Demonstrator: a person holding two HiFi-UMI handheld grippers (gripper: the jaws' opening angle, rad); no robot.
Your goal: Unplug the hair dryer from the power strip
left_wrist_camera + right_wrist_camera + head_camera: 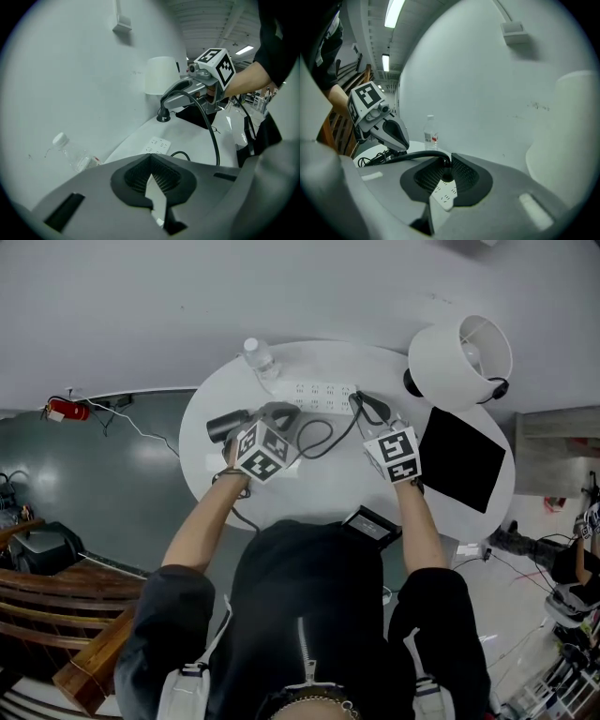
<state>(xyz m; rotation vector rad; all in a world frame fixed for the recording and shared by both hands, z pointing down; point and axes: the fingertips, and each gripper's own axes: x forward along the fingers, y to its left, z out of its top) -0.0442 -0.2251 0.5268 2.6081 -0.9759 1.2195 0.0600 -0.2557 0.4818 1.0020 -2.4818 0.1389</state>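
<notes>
Above white table [323, 486], left tongs [151, 168] sit closed, empty; right tongs [449, 160] clamp mostly hidden plug [447, 175].

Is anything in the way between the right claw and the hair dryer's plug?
No, nothing visible is in the way. The right claw is shut right on the plug, close by the power strip.

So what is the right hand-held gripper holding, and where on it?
The right hand-held gripper pinches the black cord at its plug end, above the power strip.
</notes>
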